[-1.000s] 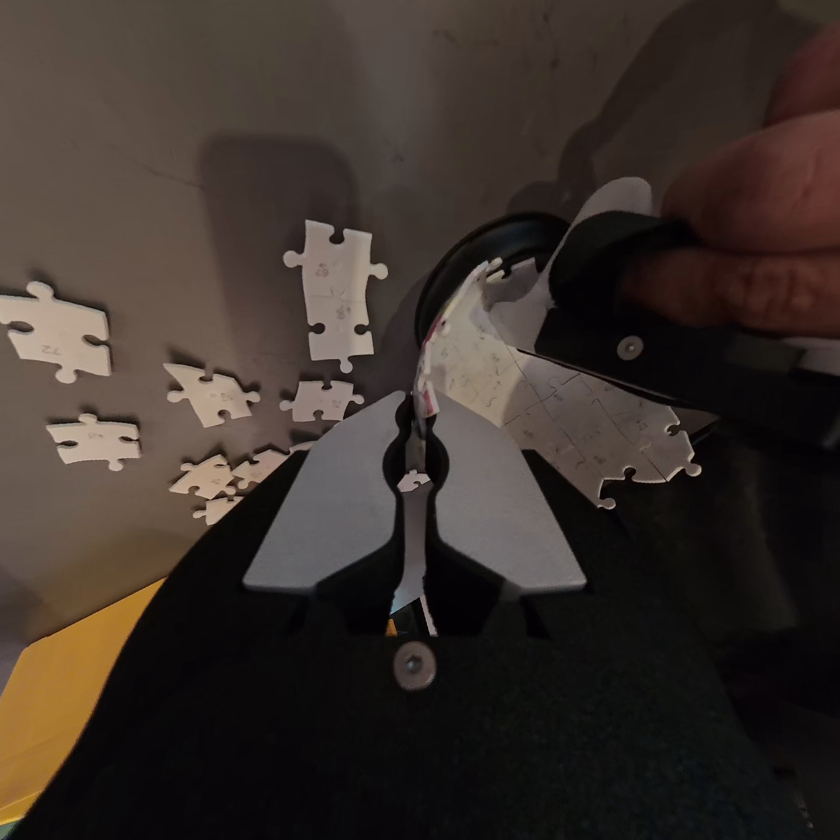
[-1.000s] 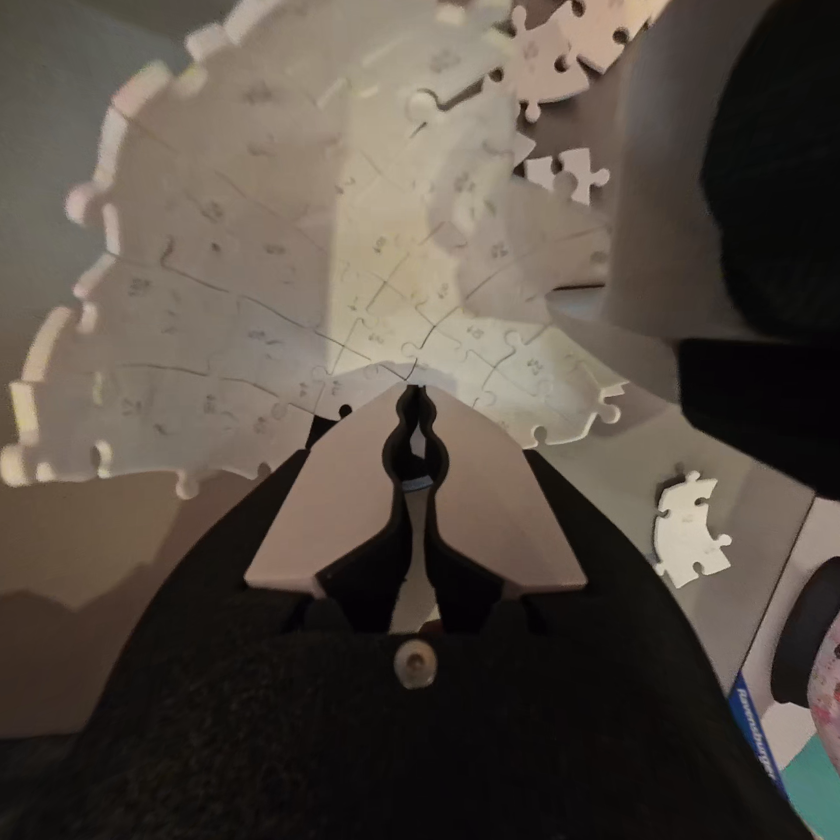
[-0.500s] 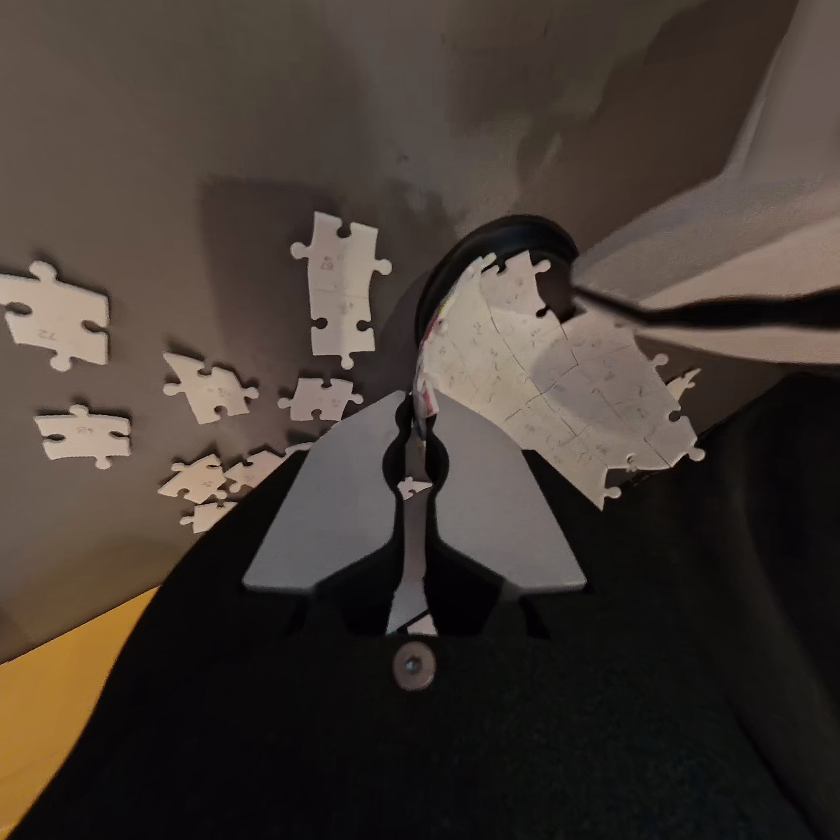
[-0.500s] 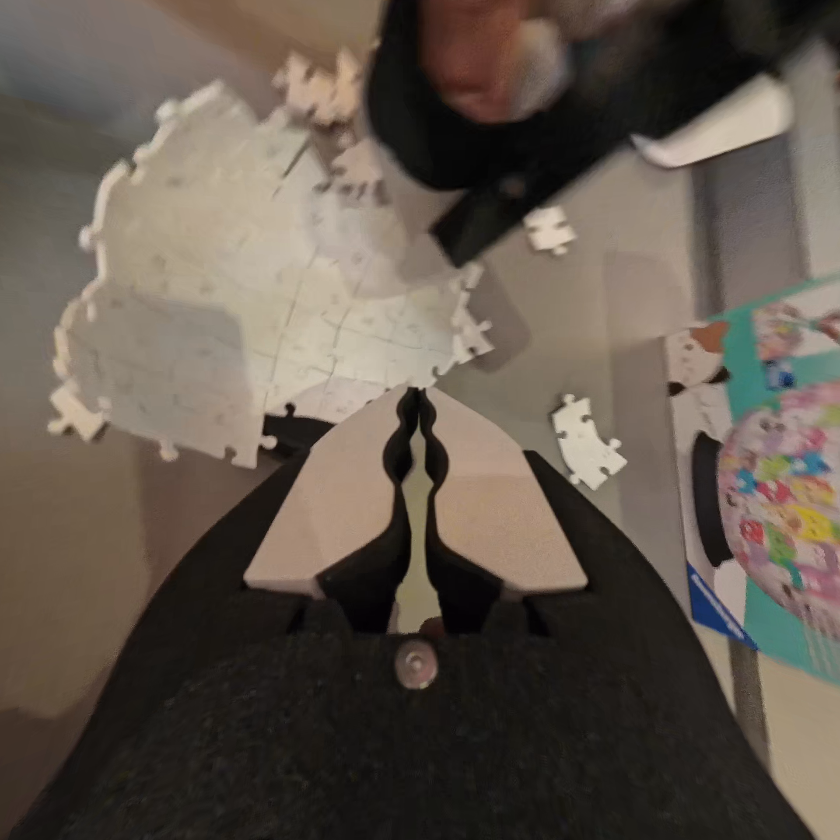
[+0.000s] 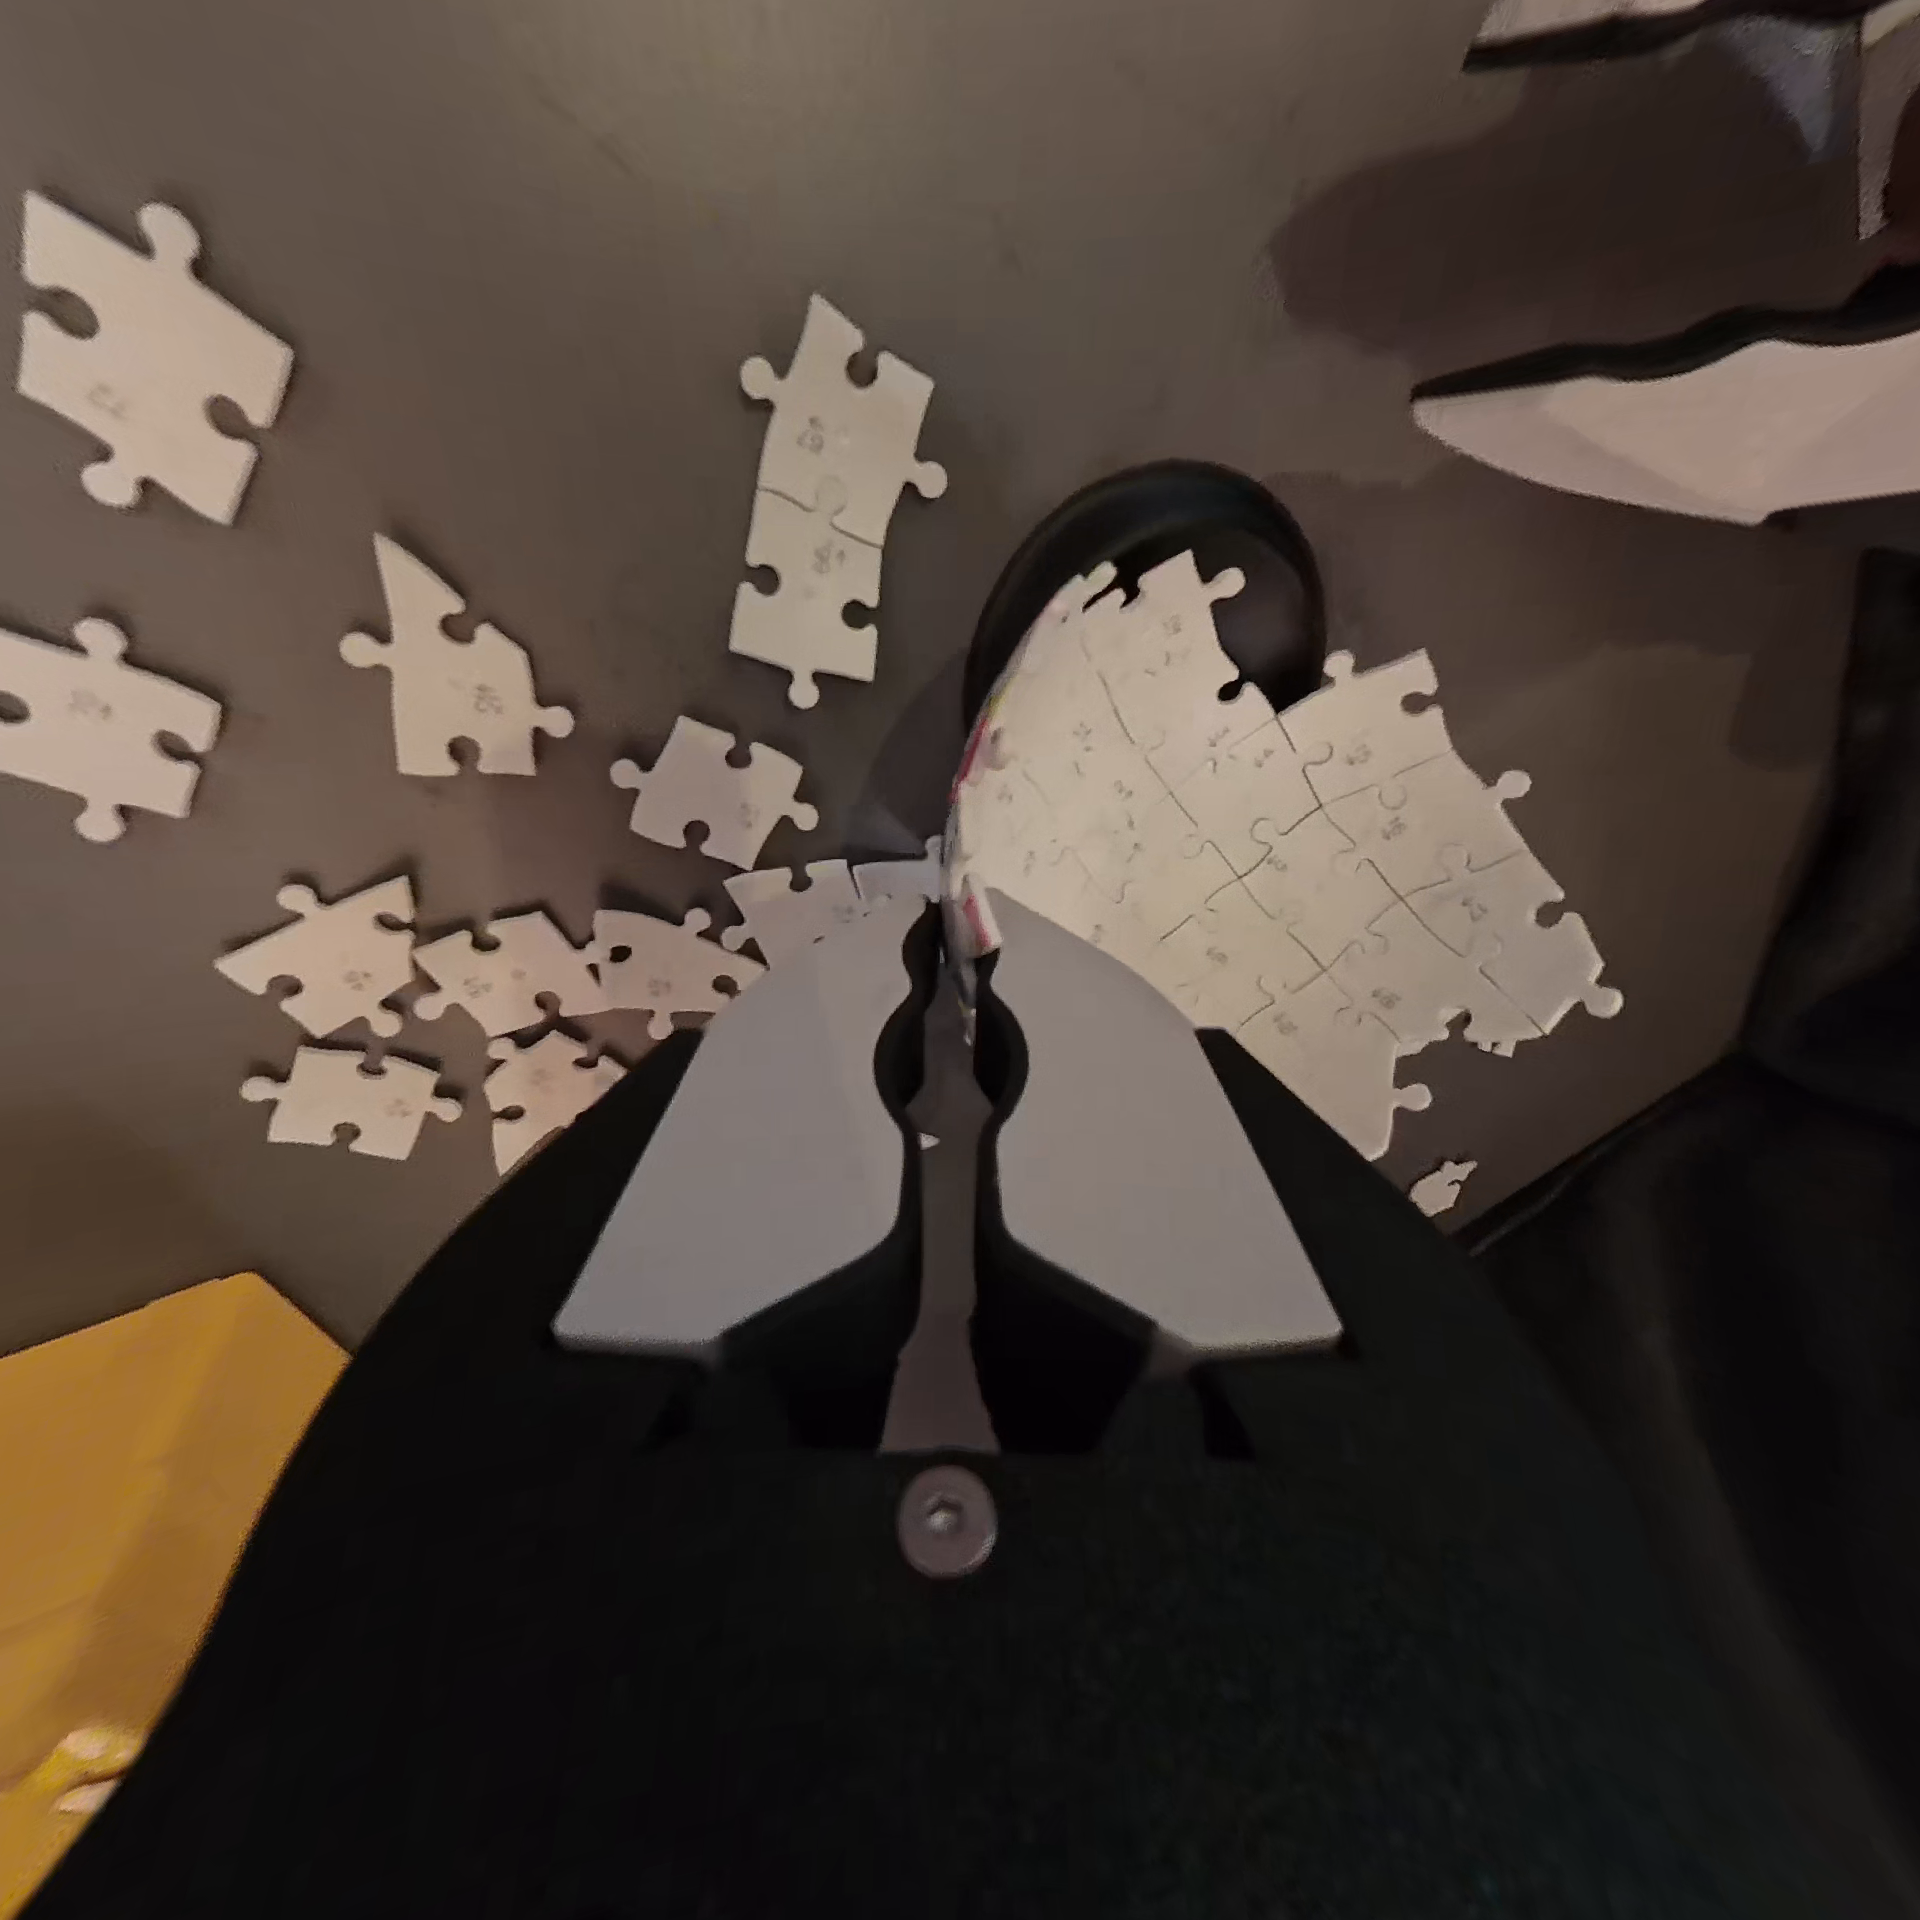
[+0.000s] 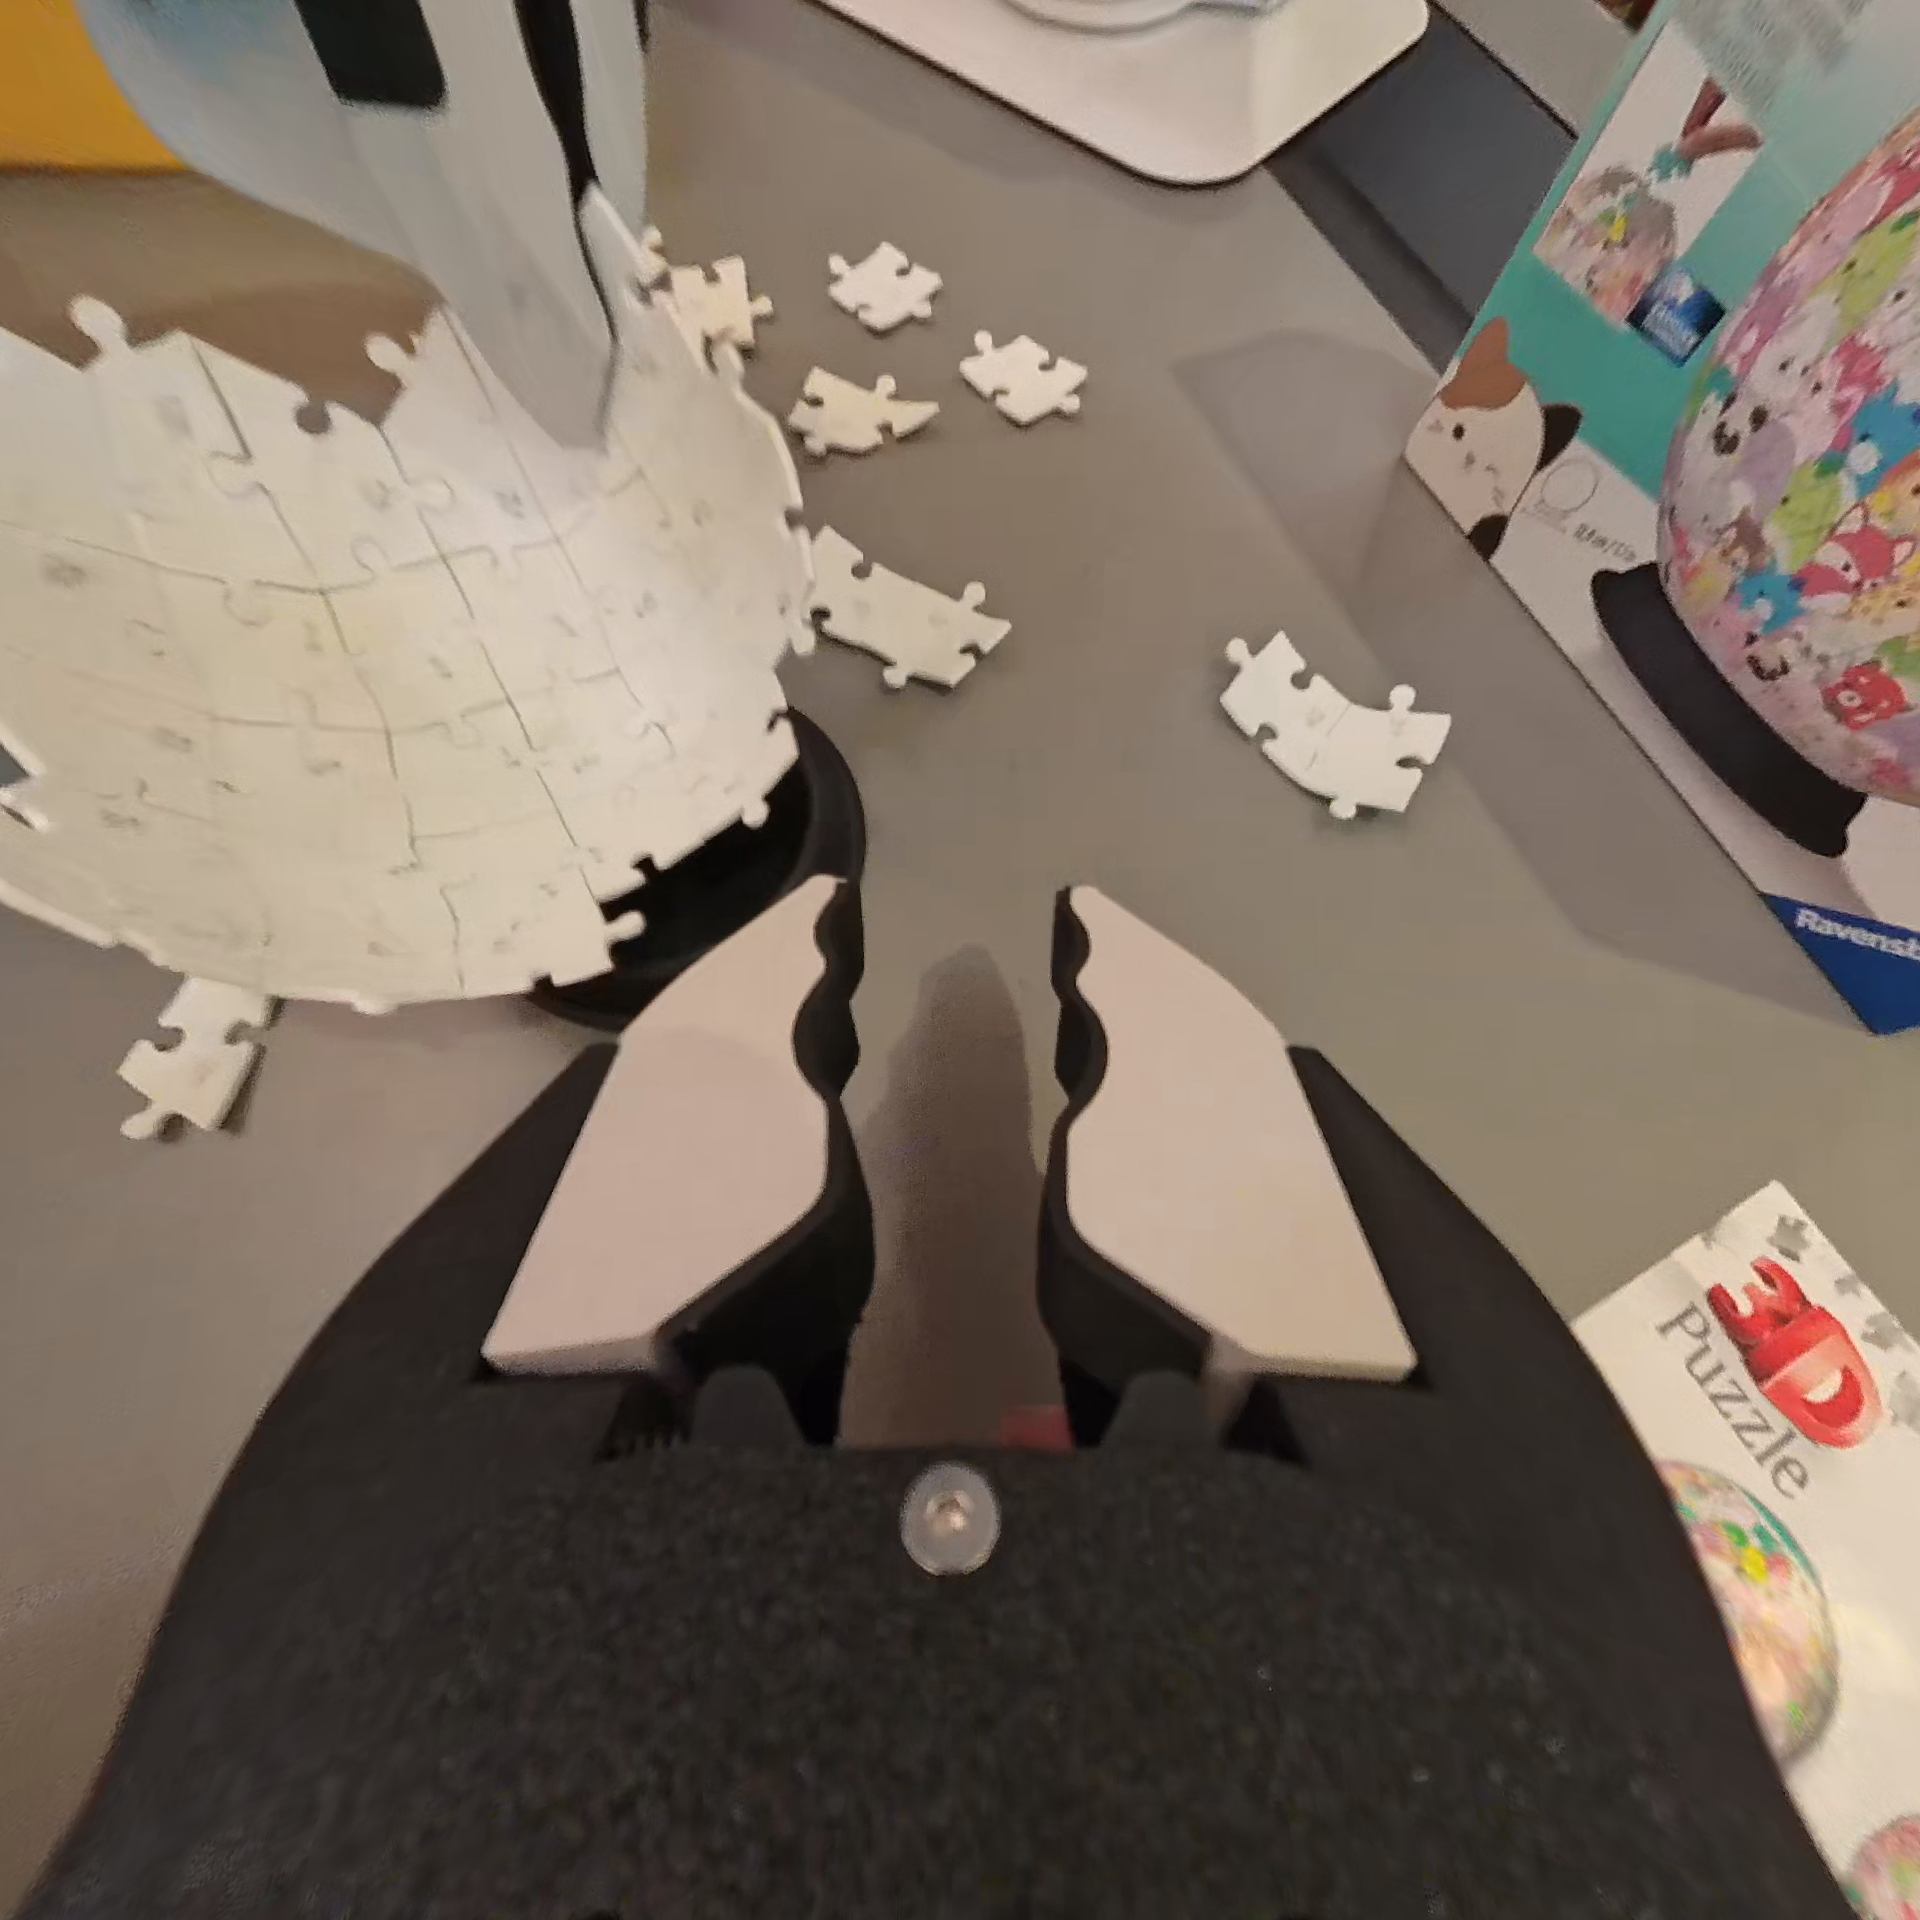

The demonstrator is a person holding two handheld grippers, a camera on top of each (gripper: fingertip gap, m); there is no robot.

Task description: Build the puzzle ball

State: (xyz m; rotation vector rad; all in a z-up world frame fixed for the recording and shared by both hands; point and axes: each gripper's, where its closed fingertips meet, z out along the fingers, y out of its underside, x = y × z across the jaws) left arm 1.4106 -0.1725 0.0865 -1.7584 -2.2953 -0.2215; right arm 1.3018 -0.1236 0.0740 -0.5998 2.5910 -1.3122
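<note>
Left wrist view: the left hand-held gripper [image 5: 961, 914] has its jaws pressed together on the rim of the partly built puzzle ball [image 5: 1309, 862], a curved white shell of joined pieces seen from its inner face; the shell rises to the right of the fingertips, over a black ring stand [image 5: 1236, 540] on the grey bench [image 5: 582, 166]; a yellow surface [image 5: 114, 1455] lies at the near left; loose white puzzle pieces [image 5: 343, 956] are scattered to the left, a joined pair [image 5: 826, 499] farther off beside the stand; the right hand-held gripper [image 5: 1704, 416], blurred, crosses the far right corner.

Right wrist view: the right hand-held gripper [image 6: 956, 914] hangs above the bench [image 6: 1143, 436] with its fingers spread and nothing between them; a printed leaflet [image 6: 1787, 1475] lies at the near right; the puzzle ball [image 6: 364, 665] sits to the left of the fingertips, its edge over the black ring stand [image 6: 810, 831], one loose piece [image 6: 192, 1055] lying under its near edge; the left hand-held gripper [image 6: 520, 208] enters the shell from the far side; a curved joined pair [image 6: 1330, 722] lies ahead to the right; more loose pieces [image 6: 883, 286] lie farther off; the puzzle box [image 6: 1704, 468] stands at the far right; a white object [image 6: 1143, 73] rests at the far edge.
</note>
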